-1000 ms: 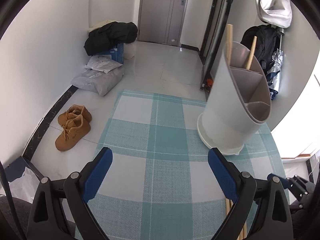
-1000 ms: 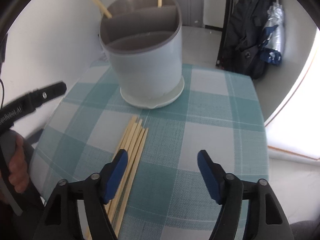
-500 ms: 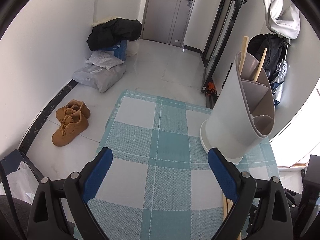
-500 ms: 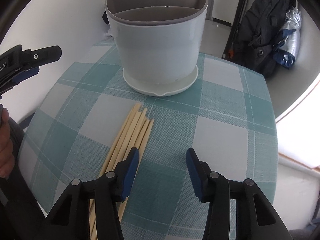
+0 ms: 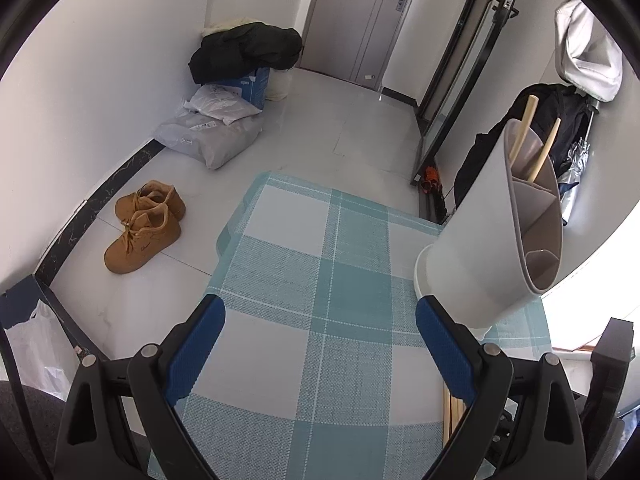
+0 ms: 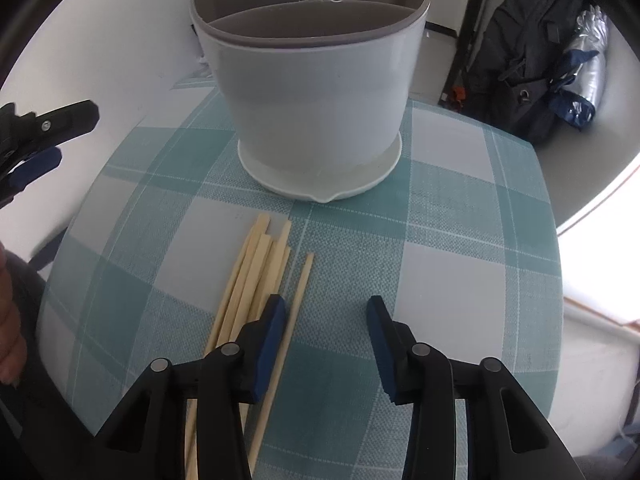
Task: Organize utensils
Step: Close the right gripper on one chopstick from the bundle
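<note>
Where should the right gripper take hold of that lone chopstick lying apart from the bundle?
Grip the lone chopstick mid-shaft, coming straight down from above, jaws straddling its width. It lies flat on the tablecloth, slightly apart from the bundle, right beside the open right gripper.

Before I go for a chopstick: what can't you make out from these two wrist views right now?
- Loose chopsticks: right wrist view, the near ends run under the right gripper, so no exact count.
- Same pile in the left wrist view: only a sliver shows, behind the left gripper.
- Utensil holder: right wrist view, the top edge cuts off its back compartment.
- Two chopsticks in the holder: left wrist view, lower parts hidden by the holder wall.
</note>
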Available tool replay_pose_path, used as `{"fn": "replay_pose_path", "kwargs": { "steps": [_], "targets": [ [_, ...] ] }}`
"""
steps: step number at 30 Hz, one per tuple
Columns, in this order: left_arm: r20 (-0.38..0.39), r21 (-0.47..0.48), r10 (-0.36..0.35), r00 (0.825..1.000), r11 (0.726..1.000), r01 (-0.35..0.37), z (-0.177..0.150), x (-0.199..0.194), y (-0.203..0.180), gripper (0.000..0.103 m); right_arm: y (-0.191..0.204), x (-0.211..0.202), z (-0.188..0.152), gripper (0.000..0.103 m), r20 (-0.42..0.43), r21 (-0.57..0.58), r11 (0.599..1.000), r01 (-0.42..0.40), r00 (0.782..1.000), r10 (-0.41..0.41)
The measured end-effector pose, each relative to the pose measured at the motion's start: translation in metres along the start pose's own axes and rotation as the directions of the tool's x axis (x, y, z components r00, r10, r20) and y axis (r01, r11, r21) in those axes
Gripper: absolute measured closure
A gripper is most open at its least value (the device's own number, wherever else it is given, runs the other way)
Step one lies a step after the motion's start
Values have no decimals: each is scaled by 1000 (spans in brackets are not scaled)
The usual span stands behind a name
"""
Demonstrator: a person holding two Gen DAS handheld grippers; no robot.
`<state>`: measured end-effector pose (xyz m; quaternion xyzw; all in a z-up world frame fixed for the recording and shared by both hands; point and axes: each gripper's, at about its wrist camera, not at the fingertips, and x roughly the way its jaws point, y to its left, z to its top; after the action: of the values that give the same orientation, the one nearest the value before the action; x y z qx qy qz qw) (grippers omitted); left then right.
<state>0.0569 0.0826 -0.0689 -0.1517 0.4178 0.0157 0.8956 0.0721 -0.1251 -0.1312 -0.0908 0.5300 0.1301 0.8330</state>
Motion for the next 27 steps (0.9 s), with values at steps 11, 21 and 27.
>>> {"fn": "replay_pose_path", "kwargs": {
  "steps": [11, 21, 27],
  "targets": [
    [-14, 17, -6, 1000, 1000, 6, -4, 2, 3, 9, 5, 1, 15, 100, 47, 44, 993, -107, 993, 105],
    [-173, 149, -75, 982, 984, 101, -32, 13, -32, 9, -52, -37, 7, 100, 217, 182, 953, -242, 955, 201],
    [-294, 152, -93, 951, 978, 142, -55, 19, -43, 9, -84, -60, -3, 100, 323, 242, 896, -371, 902, 286]
  ]
}}
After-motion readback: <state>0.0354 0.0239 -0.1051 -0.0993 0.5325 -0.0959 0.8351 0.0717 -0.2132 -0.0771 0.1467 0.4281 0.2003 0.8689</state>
